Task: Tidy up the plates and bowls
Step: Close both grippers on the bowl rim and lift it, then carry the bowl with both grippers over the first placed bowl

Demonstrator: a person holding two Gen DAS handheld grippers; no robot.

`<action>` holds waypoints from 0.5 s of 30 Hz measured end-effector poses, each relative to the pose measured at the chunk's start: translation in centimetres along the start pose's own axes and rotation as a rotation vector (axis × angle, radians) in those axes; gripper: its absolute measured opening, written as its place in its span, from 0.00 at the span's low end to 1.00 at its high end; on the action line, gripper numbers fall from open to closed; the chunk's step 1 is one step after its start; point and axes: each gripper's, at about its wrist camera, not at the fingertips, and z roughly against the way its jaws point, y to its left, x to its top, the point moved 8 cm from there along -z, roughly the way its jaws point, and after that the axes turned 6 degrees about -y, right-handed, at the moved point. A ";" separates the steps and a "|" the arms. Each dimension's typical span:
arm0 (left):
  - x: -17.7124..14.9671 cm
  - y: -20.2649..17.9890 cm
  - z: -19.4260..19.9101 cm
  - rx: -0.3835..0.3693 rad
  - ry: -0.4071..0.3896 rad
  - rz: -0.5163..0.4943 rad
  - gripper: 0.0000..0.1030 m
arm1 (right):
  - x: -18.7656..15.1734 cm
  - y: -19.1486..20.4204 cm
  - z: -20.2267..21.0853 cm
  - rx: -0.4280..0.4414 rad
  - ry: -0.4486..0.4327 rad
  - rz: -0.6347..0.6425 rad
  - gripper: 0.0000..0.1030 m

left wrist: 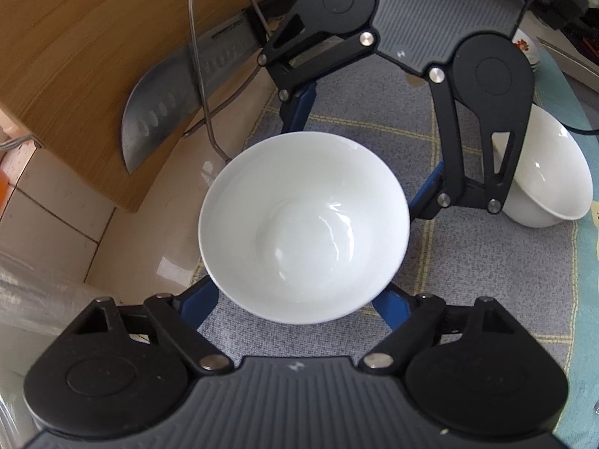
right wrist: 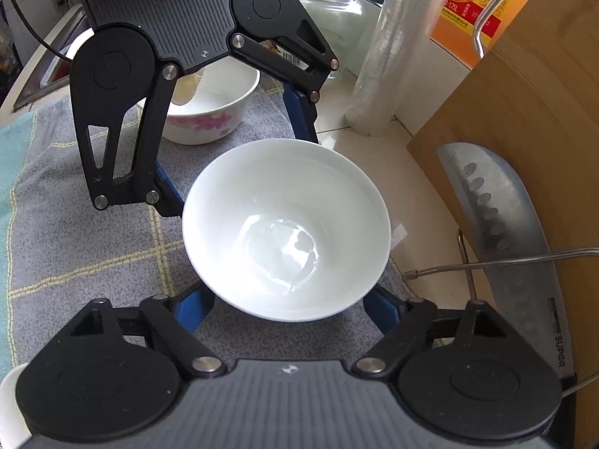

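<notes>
L wrist view: white bowl (left wrist: 303,224) sat upright on the grey cloth (left wrist: 486,280), between the left gripper (left wrist: 303,299) fingers, blue pads against its lower sides, so pinching it. Right gripper (left wrist: 359,142) flanked the far side. A second white bowl (left wrist: 550,172) lay tilted nearby.

R wrist view: same bowl (right wrist: 286,230) sat inside the right gripper (right wrist: 288,307) too; contact probable, can't tell for sure. Floral bowl (right wrist: 209,112) stood behind. Step looked like a two-handed pickup; next needs a level lift, prob. towards stacking.

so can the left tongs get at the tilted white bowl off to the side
probably not straight away: the left tongs straddle the middle bowl, and the right tongs stand between them and the tilted bowl, across its near side
</notes>
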 end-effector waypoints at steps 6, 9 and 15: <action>0.3 -0.5 0.4 0.011 -0.015 -0.037 0.85 | 0.2 0.0 0.1 -0.007 -0.019 0.018 0.85; 0.2 -0.5 0.6 0.010 -0.022 -0.036 0.84 | 0.1 0.1 0.2 -0.008 -0.021 0.015 0.84; 0.1 -0.4 0.6 0.013 -0.028 -0.039 0.84 | 0.2 0.2 0.5 -0.012 -0.022 0.014 0.84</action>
